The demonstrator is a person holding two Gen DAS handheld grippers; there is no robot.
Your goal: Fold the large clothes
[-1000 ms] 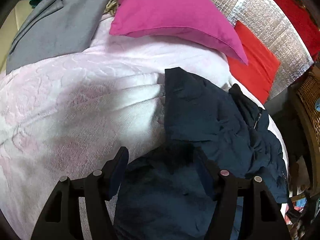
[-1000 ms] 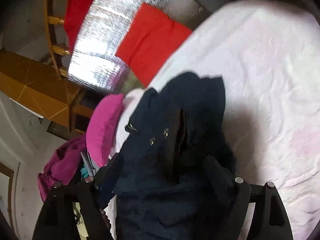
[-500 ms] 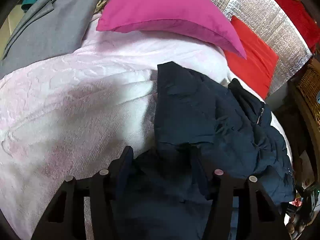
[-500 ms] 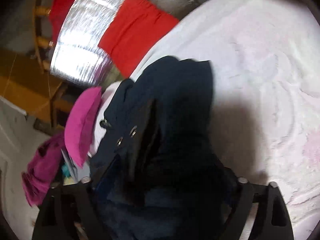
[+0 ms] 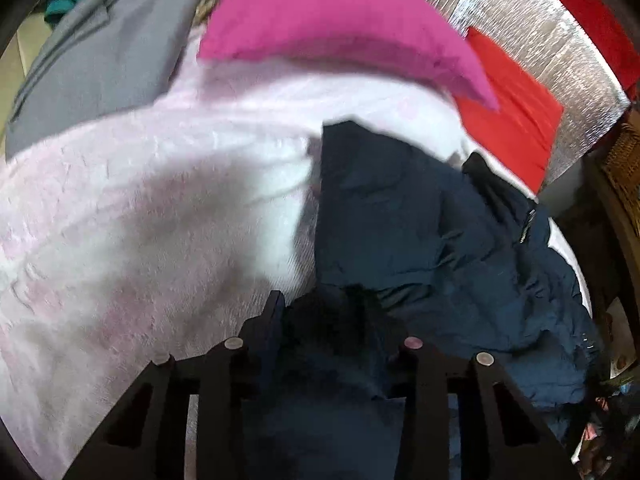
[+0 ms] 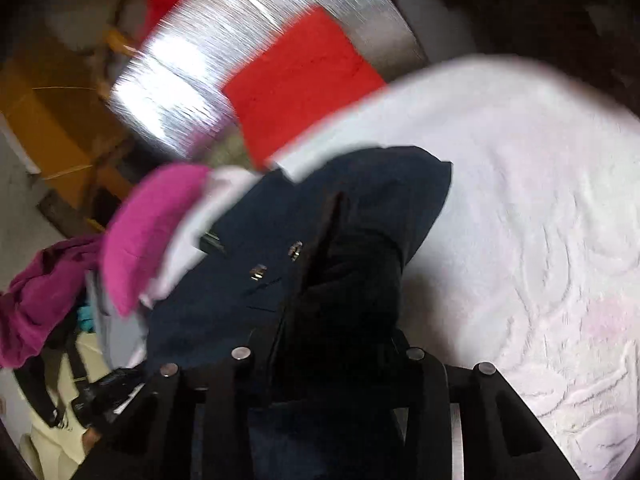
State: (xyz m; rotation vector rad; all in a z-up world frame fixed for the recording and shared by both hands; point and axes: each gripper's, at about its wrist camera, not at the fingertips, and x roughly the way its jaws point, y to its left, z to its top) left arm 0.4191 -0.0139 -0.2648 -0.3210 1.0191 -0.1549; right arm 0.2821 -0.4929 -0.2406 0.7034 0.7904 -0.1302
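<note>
A dark navy padded jacket [image 5: 432,224] lies bunched on a pale pink bedspread [image 5: 140,216]. In the left wrist view my left gripper [image 5: 328,320] is shut on a fold of the jacket at its near edge; the rest spreads away to the right. In the right wrist view my right gripper [image 6: 332,344] is shut on another part of the jacket [image 6: 352,216], which hangs forward over the bedspread [image 6: 540,220]. Two metal snaps [image 6: 276,260] show on its front. The cloth hides both pairs of fingertips.
A magenta pillow [image 5: 328,28] and a grey garment [image 5: 100,56] lie at the far side of the bed. A red cushion [image 5: 516,120] leans on a silver foil panel [image 5: 560,40]. A wicker piece [image 5: 624,160] stands right. Purple clothes [image 6: 36,292] pile beside the bed.
Both grippers have stayed shut on the jacket and moved with it. The left view has swung back leftward, the right view has tilted and blurred. The jacket has shifted over the bedspread.
</note>
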